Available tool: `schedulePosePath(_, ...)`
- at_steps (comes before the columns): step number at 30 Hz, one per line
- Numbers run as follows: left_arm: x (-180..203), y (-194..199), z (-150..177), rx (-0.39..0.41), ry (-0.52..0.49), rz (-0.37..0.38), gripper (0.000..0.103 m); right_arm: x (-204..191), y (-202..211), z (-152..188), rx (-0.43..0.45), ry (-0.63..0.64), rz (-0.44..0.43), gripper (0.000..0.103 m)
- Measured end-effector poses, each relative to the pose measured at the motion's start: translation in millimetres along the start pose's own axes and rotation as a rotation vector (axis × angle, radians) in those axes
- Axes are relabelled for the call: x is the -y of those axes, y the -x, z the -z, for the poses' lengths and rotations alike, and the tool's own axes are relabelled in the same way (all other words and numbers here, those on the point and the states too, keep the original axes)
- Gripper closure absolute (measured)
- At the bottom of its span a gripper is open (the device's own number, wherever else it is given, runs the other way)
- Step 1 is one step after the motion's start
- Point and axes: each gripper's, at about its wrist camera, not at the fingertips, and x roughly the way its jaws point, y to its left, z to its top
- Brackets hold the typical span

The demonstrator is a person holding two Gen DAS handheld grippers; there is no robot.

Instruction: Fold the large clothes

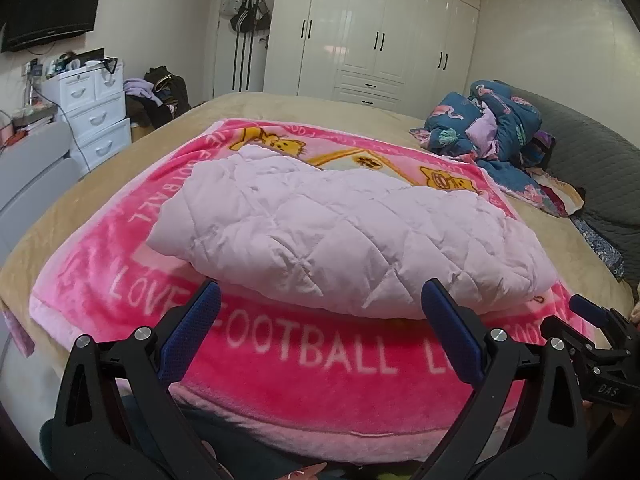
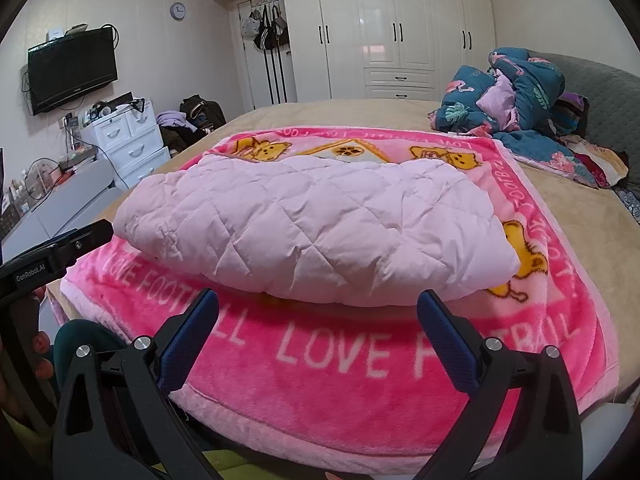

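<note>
A bedroom, mid-chore: a pale pink quilted garment (image 1: pixel 340 232) lies folded into a thick bundle at the middle of a bright pink blanket (image 1: pixel 304 364) printed with cartoon bears and the words "LOVE FOOTBALL", spread over a tan bed (image 1: pixel 60 208). The left gripper (image 1: pixel 320 300) hovers at the near edge of the bundle with its blue-padded fingers (image 1: pixel 196 328) set wide apart and nothing between them. The right gripper (image 2: pixel 318 300) is likewise spread wide and holds nothing, its fingers framing the bundle's near fold from just above the blanket. Each tool shows at the edge of the other's view, the two side by side at the foot of the blanket.

Toward the head of the bed, a heap of dark blue floral bedding (image 2: pixel 516 96) sits crumpled against a grey quilted headboard (image 2: pixel 608 92). Glossy white wardrobes (image 2: pixel 384 28) with black handles fill the far wall; bags (image 2: pixel 268 32) hang on the door beside them, under a round clock (image 2: pixel 177 11). On the left wall a dark television (image 2: pixel 72 70) is mounted above a white drawer unit (image 2: pixel 128 136) crowded with small items too blurred to identify. Dark clothes, one lilac piece among them, are piled (image 2: pixel 192 120) on what may be a chair next to the drawers.
</note>
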Motion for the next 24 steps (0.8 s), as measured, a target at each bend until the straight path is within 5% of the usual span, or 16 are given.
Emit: schedulePosePath(24, -0.8, 1.7, 2.0, -0.005, -0.009, -0.012, 0.009, -0.3, 1.0, -0.1, 0.005, -0.001, 0.005, 0.004)
